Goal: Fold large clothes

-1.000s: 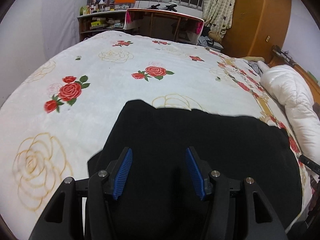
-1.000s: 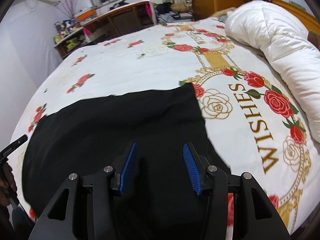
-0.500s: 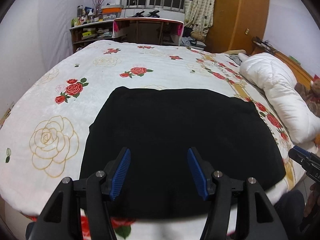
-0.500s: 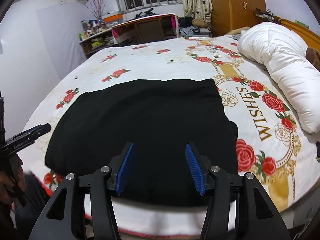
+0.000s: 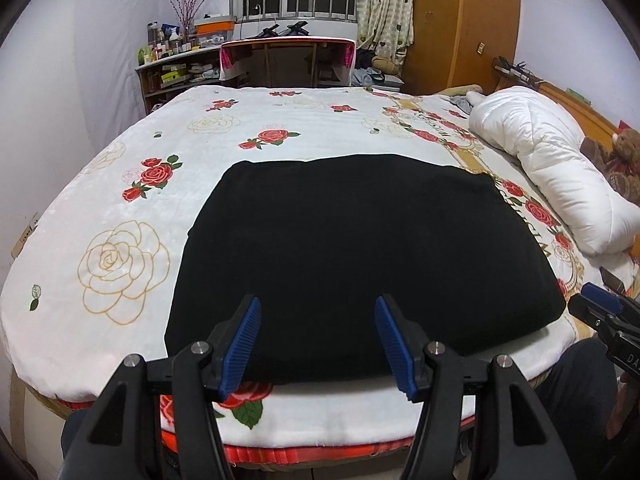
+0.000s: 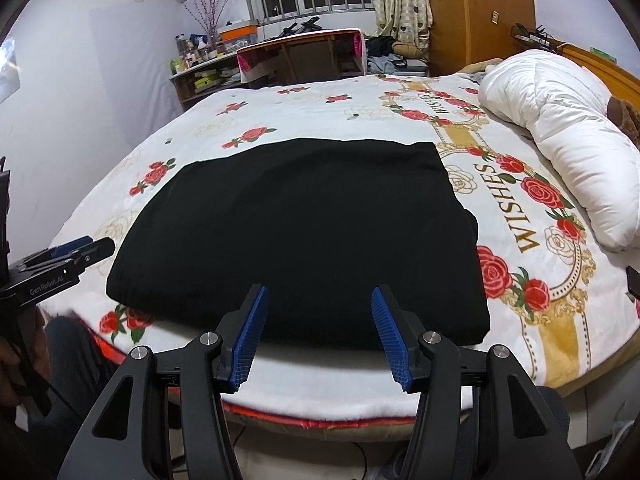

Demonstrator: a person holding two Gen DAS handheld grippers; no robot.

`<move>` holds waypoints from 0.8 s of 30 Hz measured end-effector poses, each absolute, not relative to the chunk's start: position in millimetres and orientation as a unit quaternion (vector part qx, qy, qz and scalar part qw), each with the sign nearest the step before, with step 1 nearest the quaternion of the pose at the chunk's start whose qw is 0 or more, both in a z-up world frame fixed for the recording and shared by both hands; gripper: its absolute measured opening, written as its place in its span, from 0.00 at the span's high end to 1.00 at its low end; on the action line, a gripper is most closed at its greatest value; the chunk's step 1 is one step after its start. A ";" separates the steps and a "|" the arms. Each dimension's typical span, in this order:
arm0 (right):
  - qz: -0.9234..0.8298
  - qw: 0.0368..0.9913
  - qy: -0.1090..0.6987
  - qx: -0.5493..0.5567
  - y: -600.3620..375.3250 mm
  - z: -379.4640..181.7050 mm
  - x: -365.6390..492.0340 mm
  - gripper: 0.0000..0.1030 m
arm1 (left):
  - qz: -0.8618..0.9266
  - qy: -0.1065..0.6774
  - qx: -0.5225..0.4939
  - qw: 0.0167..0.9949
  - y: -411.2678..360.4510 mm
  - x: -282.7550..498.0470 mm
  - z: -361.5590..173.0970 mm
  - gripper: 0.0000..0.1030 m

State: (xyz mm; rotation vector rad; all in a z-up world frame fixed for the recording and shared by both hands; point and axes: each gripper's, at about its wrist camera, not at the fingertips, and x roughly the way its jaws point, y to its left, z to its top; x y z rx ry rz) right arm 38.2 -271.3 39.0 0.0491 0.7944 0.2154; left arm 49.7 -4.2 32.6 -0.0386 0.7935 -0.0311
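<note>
A black garment (image 5: pixel 360 248) lies folded into a flat rectangle on the rose-patterned bedspread (image 5: pixel 132 208), near the bed's front edge. It also shows in the right wrist view (image 6: pixel 304 232). My left gripper (image 5: pixel 316 340) is open and empty, held back from the garment's near edge. My right gripper (image 6: pixel 318 332) is open and empty too, held off the bed's front edge. The right gripper shows at the right edge of the left wrist view (image 5: pixel 604 312). The left gripper shows at the left edge of the right wrist view (image 6: pixel 64 260).
A white duvet (image 5: pixel 552 168) lies rolled along the bed's right side, with a brown teddy bear (image 5: pixel 616 152) behind it. A desk (image 5: pixel 288 60), cluttered shelves (image 5: pixel 172 68) and a wooden wardrobe (image 5: pixel 464 24) stand beyond the bed. The bedspread (image 6: pixel 520 264) reads "WISHES".
Both grippers have pulled back from over the garment to the bed's front edge, open and empty throughout. The garment has stayed flat on the bed.
</note>
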 end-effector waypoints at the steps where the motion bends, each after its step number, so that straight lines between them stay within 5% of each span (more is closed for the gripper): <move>1: 0.106 0.916 0.387 0.024 -270.8 38.4 37.9 0.47 | -0.014 0.387 -0.018 0.922 -4.6 49.7 31.9 0.40; 24: 0.108 0.911 0.399 0.015 -266.3 30.7 36.9 0.47 | -0.012 0.403 -0.035 0.915 -6.1 51.6 24.1 0.40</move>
